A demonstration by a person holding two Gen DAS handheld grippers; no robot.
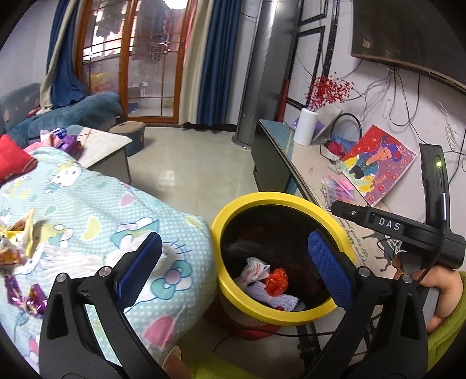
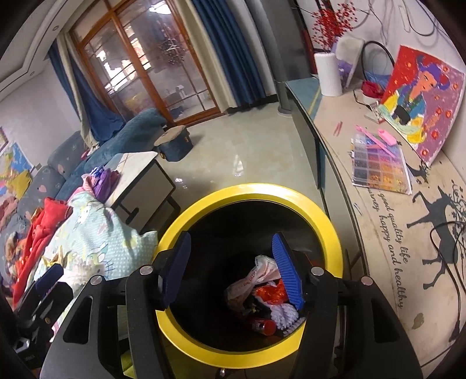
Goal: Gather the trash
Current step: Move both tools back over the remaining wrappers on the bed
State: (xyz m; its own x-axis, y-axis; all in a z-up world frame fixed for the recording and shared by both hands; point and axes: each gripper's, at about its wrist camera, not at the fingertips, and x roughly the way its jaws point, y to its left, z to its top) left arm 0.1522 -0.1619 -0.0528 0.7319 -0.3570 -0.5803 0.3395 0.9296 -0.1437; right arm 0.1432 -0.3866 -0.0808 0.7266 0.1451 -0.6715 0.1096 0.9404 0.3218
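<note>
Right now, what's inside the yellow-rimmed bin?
The bin holds a crumpled white wrapper, red foil, white foam netting and a red item. Anything beneath is hidden.

A glass door with a wooden frame (image 1: 139, 58) is seen at 11 o'clock in the left wrist view, flanked by blue curtains (image 1: 217, 61). A blue sofa (image 1: 72, 112) is parked at 9 o'clock, with a small padded stool (image 1: 131, 132) just beside it. A long worktop (image 2: 387, 221) is spread along 3 o'clock, printed with a deer silhouette (image 2: 437, 233). A colourful portrait painting (image 2: 422, 96) is leaned against the wall at 2 o'clock, a bead organiser box (image 2: 378, 166) is laid near it, and a white vase (image 2: 329, 74) of red berries (image 2: 332, 22) is stood at 1 o'clock.
</note>
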